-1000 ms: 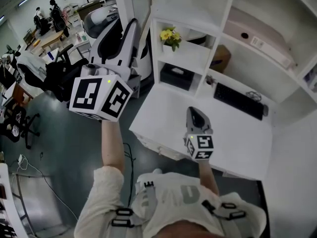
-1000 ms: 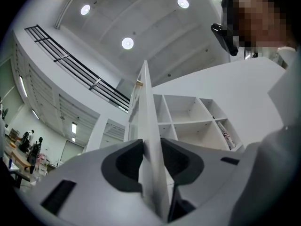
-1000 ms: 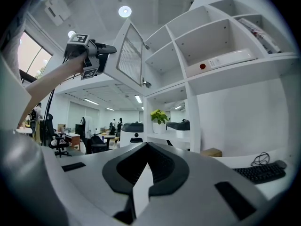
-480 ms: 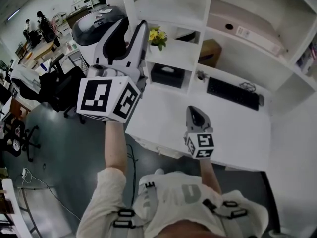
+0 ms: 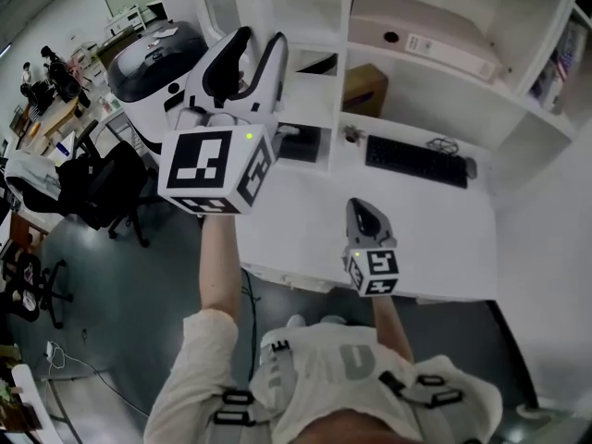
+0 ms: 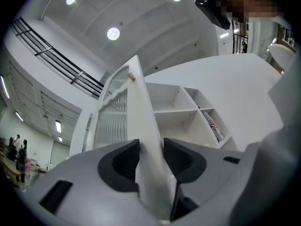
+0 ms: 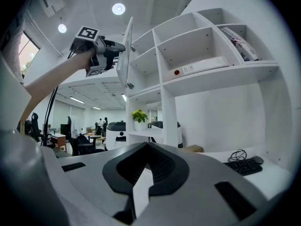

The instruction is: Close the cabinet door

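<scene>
The white cabinet door (image 6: 129, 109), with a ribbed glass panel, stands partly open beside the open shelves (image 5: 421, 81). My left gripper (image 6: 151, 147) is raised to it, and the door's free edge lies between its jaws. The pads (image 6: 123, 161) lie against both faces while the jaws are opening. The right gripper view shows the left gripper (image 7: 113, 47) at the door (image 7: 124, 55), high up. My right gripper (image 5: 367, 218) hovers over the white desk (image 5: 305, 220), shut with nothing in it; its tips (image 7: 148, 147) meet.
On the desk lie a black keyboard (image 5: 413, 161) and a brown box (image 5: 365, 89). A long flat box (image 5: 425, 35) rests on a shelf. A white and black machine (image 5: 148, 58) and office chairs (image 5: 92, 178) stand to the left. People are at the far left.
My left gripper and the door edge have swung to the right, toward the shelves. The view has shifted with them. My right gripper has barely moved over the desk.
</scene>
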Motion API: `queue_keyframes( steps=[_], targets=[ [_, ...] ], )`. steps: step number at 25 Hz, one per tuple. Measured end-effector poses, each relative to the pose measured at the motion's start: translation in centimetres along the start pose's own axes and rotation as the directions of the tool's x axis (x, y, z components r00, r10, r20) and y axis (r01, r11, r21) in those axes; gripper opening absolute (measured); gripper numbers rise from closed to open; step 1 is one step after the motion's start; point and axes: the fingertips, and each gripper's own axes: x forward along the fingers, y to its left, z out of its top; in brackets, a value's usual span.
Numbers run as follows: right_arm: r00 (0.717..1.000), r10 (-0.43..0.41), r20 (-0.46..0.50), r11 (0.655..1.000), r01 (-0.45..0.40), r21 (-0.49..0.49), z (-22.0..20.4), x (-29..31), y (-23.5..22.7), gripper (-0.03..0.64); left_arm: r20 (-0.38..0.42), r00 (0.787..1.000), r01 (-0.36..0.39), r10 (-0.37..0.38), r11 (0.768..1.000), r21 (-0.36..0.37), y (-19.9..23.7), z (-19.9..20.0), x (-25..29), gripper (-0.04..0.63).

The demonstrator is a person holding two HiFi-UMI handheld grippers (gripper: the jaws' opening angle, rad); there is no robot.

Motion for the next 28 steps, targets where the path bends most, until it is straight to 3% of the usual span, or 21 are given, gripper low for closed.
queue_keyframes(
  steps=[5,11,28],
  targets=[
    [0.997,-0.074,-0.001,0.997,0.074,0.014,-0.5,-1.4,-2.4,0.003,-0.029,0.999,-0.021,0.024,0.997,0.076,-1.8,-1.1,3.7,0.164],
    [0.988,-0.155,-0.003,0.988,0.155,0.025,-0.8,-3.0,-5.0,0.003,-0.036,0.999,-0.019,0.023,0.995,0.101,-2.6,-2.0,6.2,0.163],
    [0.974,-0.222,-0.031,0.975,0.223,0.019,-1.7,-4.4,-7.5,0.003,-0.061,0.998,-0.016,0.025,0.991,0.135,-3.6,-3.7,10.5,0.160]
  ],
)
